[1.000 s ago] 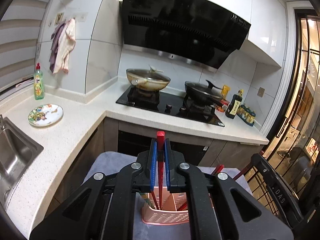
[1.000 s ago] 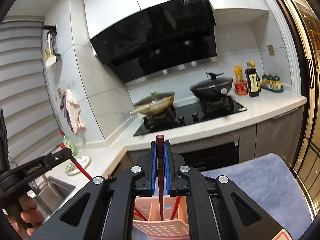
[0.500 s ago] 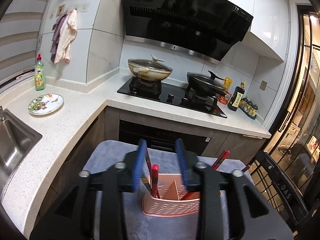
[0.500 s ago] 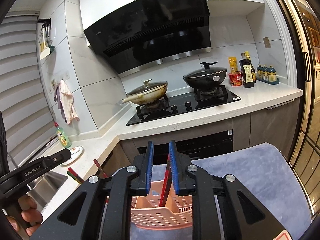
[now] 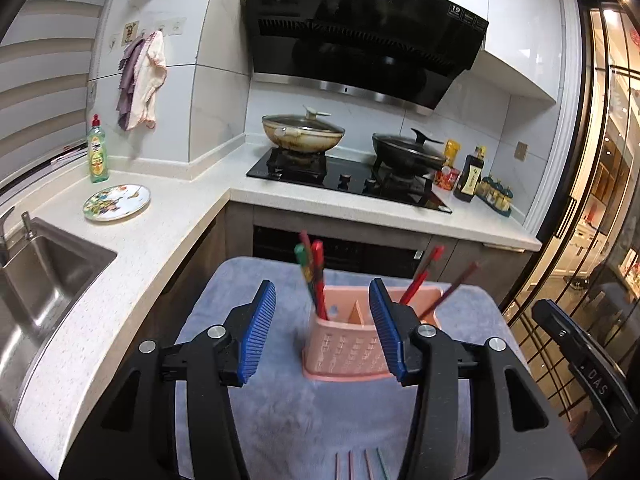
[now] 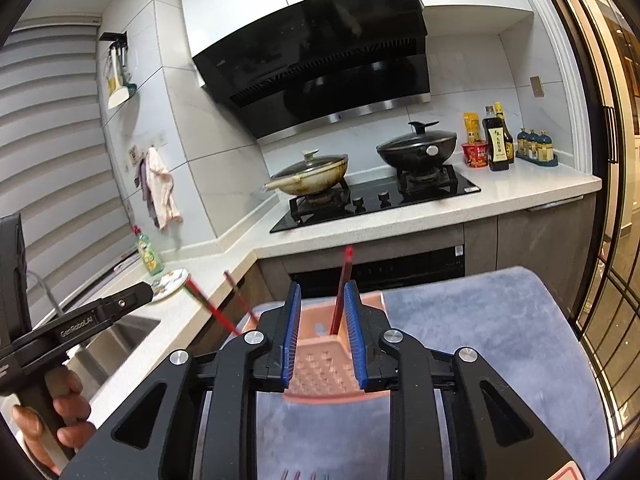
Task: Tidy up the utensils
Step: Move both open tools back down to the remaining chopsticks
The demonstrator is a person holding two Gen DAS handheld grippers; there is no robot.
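Blue-padded fingers (image 5: 260, 336) of the left gripper (image 5: 322, 334) are spread wide and hold nothing; they fill the lower centre of the left wrist view, with the pink utensil holder (image 5: 344, 354) showing between them, partly covered by the right-hand finger. That holder stands on a grey-blue cloth (image 5: 288, 412) in the lower middle of the frame. A bunch of red and green chopsticks (image 5: 314, 276) leans out of its left compartment, and two more red chopsticks (image 5: 420, 280) slant up and to the right from its right side. Several thin stick ends (image 5: 360, 466) lie on the cloth at the bottom edge of the frame, too small to name surely. In the right wrist view, the right gripper (image 6: 322, 340) sits at lower centre, its fingers (image 6: 291, 336) apart by a moderate gap and gripping nothing. One red chopstick (image 6: 343, 292) rises in that gap, standing in the holder (image 6: 320, 372) and apart from both pads. At the lower left of that frame the left gripper's black body is visible, held by a hand (image 6: 52, 412). A patterned plate (image 5: 117, 202) rests on the white counter at middle left of the left wrist view, near the steel sink (image 5: 36, 280).
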